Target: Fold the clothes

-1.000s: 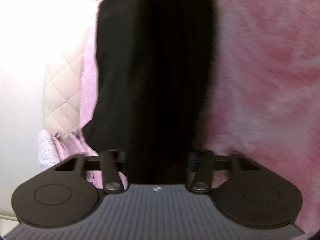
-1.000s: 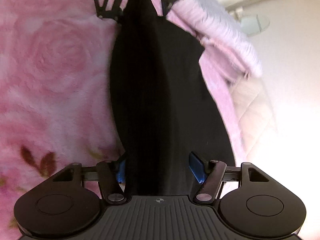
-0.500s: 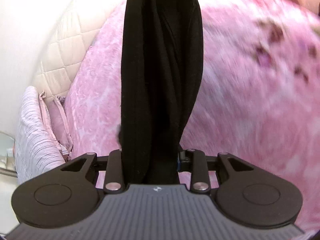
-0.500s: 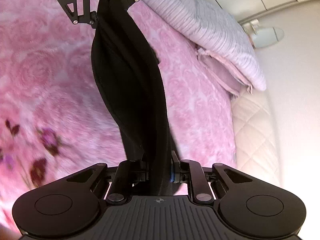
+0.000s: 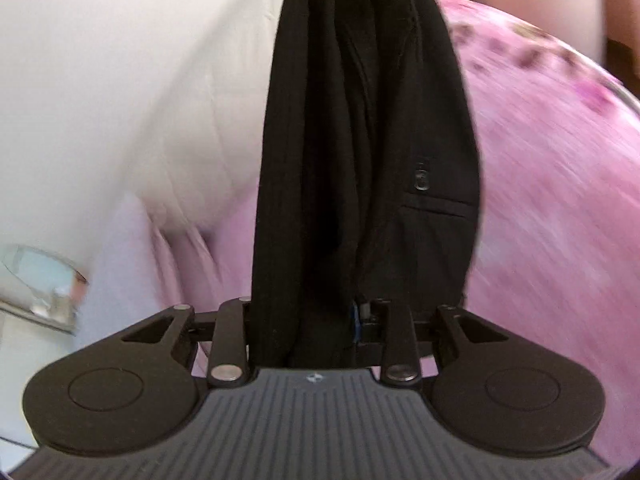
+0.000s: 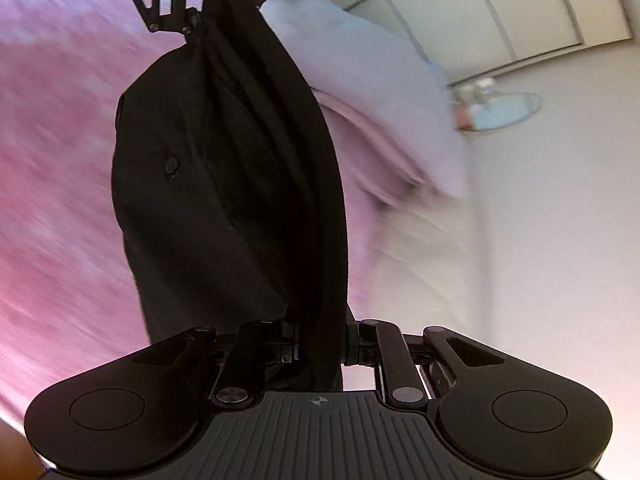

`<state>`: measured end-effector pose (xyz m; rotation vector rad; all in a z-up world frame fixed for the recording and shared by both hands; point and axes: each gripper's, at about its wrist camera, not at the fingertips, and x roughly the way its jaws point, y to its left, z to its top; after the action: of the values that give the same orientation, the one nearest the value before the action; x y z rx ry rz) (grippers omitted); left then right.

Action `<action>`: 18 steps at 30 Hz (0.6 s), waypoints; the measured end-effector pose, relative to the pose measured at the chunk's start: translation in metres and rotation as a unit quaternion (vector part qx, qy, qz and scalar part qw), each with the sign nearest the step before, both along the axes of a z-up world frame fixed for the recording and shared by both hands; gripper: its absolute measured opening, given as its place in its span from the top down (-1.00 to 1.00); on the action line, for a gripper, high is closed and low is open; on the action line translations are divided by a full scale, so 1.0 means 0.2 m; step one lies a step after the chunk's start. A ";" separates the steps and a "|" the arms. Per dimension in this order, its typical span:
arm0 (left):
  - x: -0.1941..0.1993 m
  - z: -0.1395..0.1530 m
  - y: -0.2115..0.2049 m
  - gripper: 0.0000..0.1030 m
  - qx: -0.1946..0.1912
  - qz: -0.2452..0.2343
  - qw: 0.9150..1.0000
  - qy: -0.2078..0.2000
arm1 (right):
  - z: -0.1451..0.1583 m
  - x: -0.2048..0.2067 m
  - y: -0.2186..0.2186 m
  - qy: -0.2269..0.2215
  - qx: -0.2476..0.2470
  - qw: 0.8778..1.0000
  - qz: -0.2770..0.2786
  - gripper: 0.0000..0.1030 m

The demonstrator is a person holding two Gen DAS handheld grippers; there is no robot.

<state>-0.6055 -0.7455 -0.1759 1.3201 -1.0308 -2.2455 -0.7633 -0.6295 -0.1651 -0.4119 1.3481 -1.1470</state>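
- The black garment (image 5: 360, 160) is the landmark here: it hangs stretched in the air between the two grippers, above the pink floral bedspread (image 5: 560, 200), and does not lie on it in either view.
- Left of the garment in the left wrist view stands a pale quilted headboard (image 5: 192, 120), with a lilac pillow (image 5: 128, 264) below it and a round glass side table (image 5: 36, 276) further left still.
- The left gripper (image 5: 316, 324) is clamped on the near end of the garment; the bunched cloth fills the gap between its jaws and rises straight away from them.
- On the garment, right of its middle fold, a small button (image 5: 421, 178) sits just above a welt pocket slit.
- Right of the garment the bedspread runs off in motion blur.
- In the right wrist view the bedspread (image 6: 60, 160) lies left of the garment (image 6: 224, 184).
- The right gripper (image 6: 320, 344) is pinched tight on the garment's near edge.
- At the garment's far end the left gripper (image 6: 216, 12) grips its top.
- Right of the garment lie the pillow (image 6: 380, 100), the side table (image 6: 504, 112) and white wardrobe doors (image 6: 500, 12).
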 end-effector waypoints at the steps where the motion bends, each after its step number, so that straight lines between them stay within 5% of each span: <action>1: -0.13 -0.02 -0.02 0.46 -0.010 0.001 1.000 0.007 | 0.00 -0.12 -0.05 0.005 -0.014 1.000 -0.004 0.70; 4: -0.48 -0.20 -0.01 0.46 -0.036 -0.004 0.999 0.015 | -0.07 -0.47 -0.16 0.024 -0.055 0.998 -0.021 0.70; 7: -0.74 -0.56 0.08 0.46 -0.035 -0.019 0.999 -0.005 | -0.35 -0.76 -0.20 0.030 -0.066 0.996 -0.050 0.68; 11: -0.86 -1.03 0.23 0.38 0.002 -0.058 0.995 -0.085 | -0.82 -0.97 -0.16 0.002 0.026 0.996 -0.084 0.68; 14: -0.78 -1.12 0.31 0.42 -0.030 -0.071 0.995 -0.071 | -1.03 -1.01 -0.06 -0.016 0.057 0.994 -0.093 0.66; 18: -0.74 -1.12 0.32 0.42 -0.024 -0.058 0.996 -0.065 | -1.06 -0.97 0.05 -0.049 0.038 0.991 -0.115 0.66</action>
<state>-0.7533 -0.6820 -0.3989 1.4376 -1.2278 -2.2261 -0.9579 -0.6204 -0.3778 -0.1447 1.3736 -1.2841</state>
